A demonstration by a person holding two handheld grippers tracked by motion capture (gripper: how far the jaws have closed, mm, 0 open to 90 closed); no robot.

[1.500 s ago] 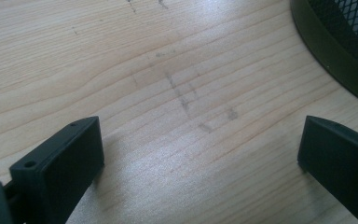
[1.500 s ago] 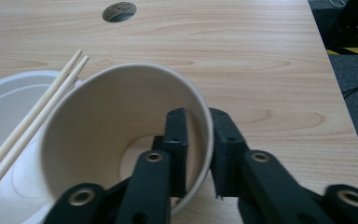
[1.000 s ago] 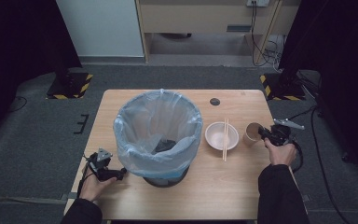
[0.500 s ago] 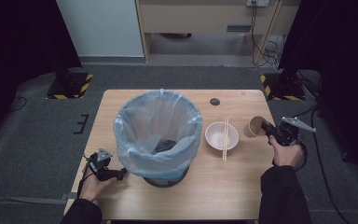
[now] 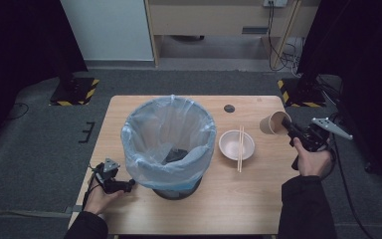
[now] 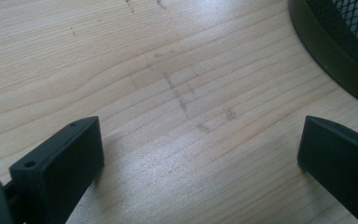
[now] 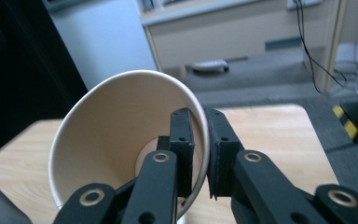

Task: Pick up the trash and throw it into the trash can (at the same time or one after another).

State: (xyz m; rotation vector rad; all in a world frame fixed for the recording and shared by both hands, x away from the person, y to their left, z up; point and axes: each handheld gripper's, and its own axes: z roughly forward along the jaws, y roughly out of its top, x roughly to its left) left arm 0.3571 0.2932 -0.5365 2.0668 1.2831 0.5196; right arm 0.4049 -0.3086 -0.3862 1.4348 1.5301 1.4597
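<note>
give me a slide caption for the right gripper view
Right gripper pinching the rim of a tilted paper cup, one jaw inside and one outside, above the wooden table.

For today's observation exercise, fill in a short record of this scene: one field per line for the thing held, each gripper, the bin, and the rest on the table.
held thing: paper cup, tipped on its side, lifted off the table
right gripper: shut on the cup's rim, one jaw inside the cup, one outside
left gripper: open, nothing between its jaws, low over the wood beside the bin's base
bin: mesh, lined with a pale blue bag, dark item at the bottom
bowl: on the table right of the bin, chopsticks laid across it
</note>
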